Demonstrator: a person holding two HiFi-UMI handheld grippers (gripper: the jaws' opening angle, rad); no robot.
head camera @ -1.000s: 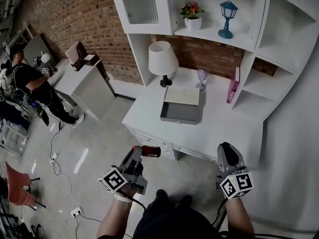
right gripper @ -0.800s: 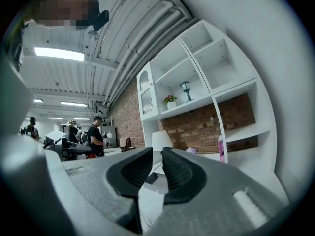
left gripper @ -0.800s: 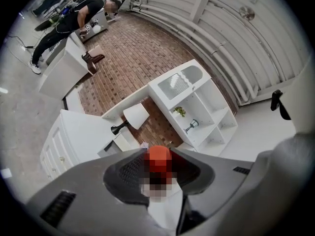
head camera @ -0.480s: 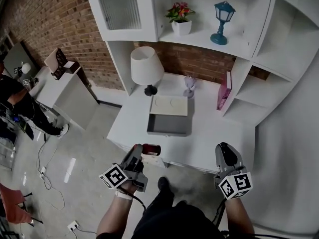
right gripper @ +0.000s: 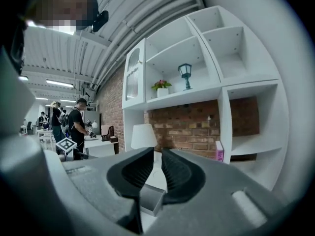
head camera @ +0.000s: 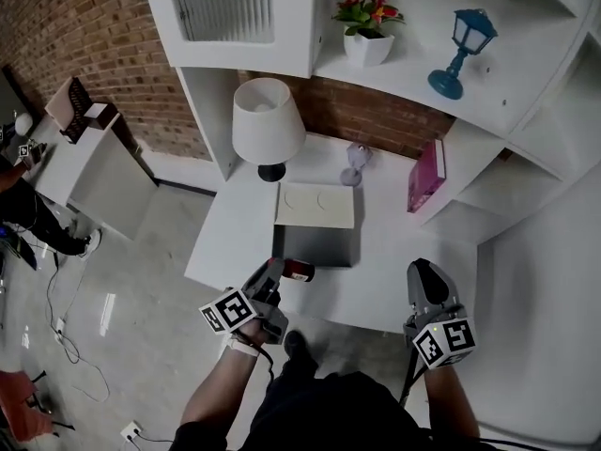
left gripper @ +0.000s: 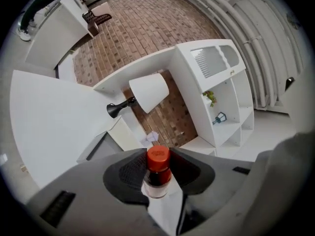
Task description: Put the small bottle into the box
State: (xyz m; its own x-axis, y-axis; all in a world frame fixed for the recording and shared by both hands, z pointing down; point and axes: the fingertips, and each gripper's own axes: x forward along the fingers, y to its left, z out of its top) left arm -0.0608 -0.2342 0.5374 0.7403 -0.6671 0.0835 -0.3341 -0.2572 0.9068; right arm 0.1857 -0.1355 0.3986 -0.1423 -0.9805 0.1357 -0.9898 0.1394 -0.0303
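A small bottle (head camera: 299, 271) with a red cap and dark contents lies between the jaws of my left gripper (head camera: 282, 269), which is shut on it. In the left gripper view the bottle (left gripper: 157, 173) points cap-forward from the gripper (left gripper: 158, 168). It hangs over the white desk's (head camera: 413, 271) front part, just short of the open grey box (head camera: 315, 247). The box's pale lid (head camera: 315, 205) lies behind it. My right gripper (head camera: 424, 275) is shut and empty near the desk's front right edge; its own view shows the box (right gripper: 151, 199) beyond the jaws.
A white lamp (head camera: 268, 125) stands behind the box, with a small purple figure (head camera: 355, 161) and a pink book (head camera: 424, 177) to its right. On the shelf above are a flower pot (head camera: 368, 26) and a blue lantern (head camera: 460, 50). A second white table (head camera: 89, 172) stands at the left.
I have come closer to the desk. My left gripper has carried the bottle forward, from in front of the desk to over its front part near the box. The right gripper stays shut.
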